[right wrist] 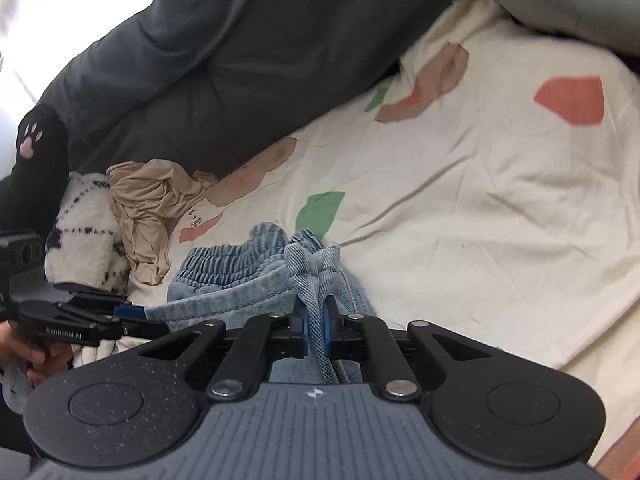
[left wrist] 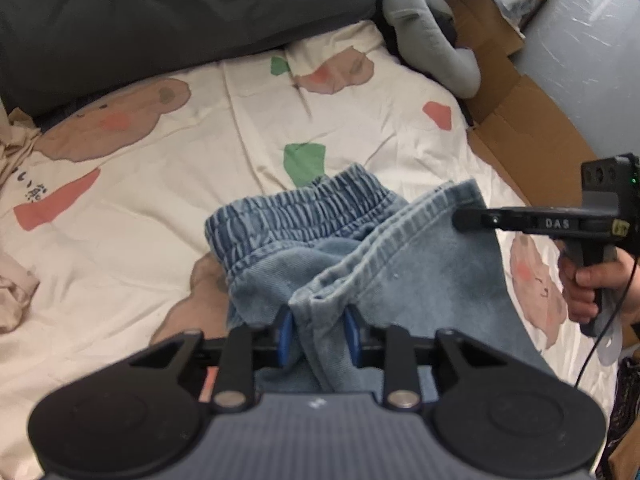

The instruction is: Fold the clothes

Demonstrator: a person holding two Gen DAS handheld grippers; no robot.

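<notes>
Both pairs of jaws are clamped on one garment. Held up between them is a single pair of faded blue denim trousers with a gathered elastic waistband (left wrist: 308, 216), the waistband end sagging toward a cream bedsheet printed with brown bears, green patches and coral patches (left wrist: 160, 184).

Two handheld grippers are in view. Seen from its own camera, the left gripper (left wrist: 318, 334) has its blue-padded fingers (left wrist: 285, 334) drawn close together, pinching a bunched fold of denim at the near edge. The right gripper (right wrist: 316, 330) is closed even tighter; its blue pads press a narrow twisted strip of the same trousers, which pokes up in a crumpled tuft above them.

One hand (left wrist: 592, 284) shows at the right edge of the left camera's view, wrapped around the right gripper's handle.

Beyond the trousers, one dark grey padded quilt (right wrist: 224, 52) lies along the far side of the sheet. Beside it sit one crumpled tan garment (right wrist: 152, 208) and one fluffy white cloth with dark stripes (right wrist: 84, 236). One flattened brown cardboard box (left wrist: 516, 120) lies off the sheet's right side.
</notes>
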